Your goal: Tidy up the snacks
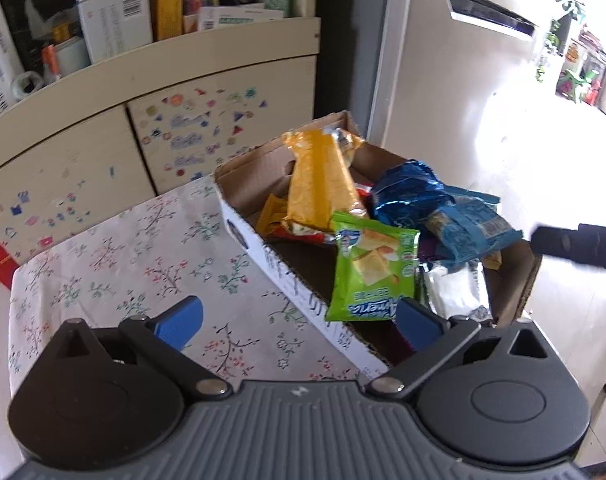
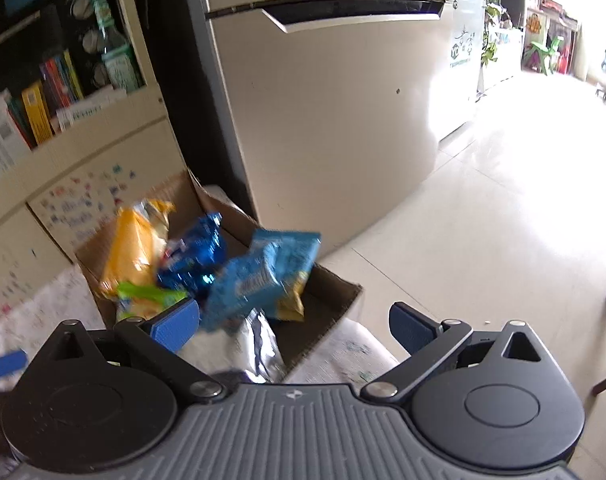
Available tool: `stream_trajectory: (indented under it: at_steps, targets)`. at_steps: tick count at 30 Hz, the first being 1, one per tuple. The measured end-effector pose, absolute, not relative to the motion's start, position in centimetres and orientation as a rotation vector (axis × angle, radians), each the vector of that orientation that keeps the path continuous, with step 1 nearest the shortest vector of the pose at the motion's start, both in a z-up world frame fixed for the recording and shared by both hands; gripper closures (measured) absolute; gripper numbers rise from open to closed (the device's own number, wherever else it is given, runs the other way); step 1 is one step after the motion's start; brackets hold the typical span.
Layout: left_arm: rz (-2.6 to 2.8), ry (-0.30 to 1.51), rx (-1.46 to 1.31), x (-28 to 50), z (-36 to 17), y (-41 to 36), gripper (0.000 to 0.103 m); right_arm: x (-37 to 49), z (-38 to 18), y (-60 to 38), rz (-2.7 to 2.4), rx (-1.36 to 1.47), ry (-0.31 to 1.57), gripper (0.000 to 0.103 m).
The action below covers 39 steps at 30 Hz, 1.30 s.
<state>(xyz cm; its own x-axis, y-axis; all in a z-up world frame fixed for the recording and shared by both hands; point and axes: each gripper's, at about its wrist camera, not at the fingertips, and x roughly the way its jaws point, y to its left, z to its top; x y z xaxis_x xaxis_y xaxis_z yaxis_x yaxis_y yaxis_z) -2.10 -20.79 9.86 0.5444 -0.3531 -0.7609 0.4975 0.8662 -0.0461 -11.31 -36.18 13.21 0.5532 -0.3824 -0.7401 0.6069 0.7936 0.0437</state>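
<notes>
Both my claws, left claw [image 1: 299, 322] and right claw [image 2: 295, 326], are released wide, empty; snacks piled in the cardboard box [image 1: 287, 280] at the table's [image 1: 123, 264] far corner for sorting.

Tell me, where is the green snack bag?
The green snack bag lies in the cardboard box in the left wrist view, just below the long orange packet and left of the blue bags.

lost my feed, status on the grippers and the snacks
Left gripper open, empty. Right gripper open, empty. Snack packets piled in cardboard box, green packet on top. Nothing in the way.
</notes>
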Motion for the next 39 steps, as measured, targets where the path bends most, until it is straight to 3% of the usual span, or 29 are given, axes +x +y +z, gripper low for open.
stream_trajectory:
  at_steps: [39]
  targets:
    - [-0.410, 0.861, 0.277, -1.1, 9.0, -21.9, 0.001, -9.2, 9.8, -33.7, -0.596, 0.205, 0.939, 0.000]
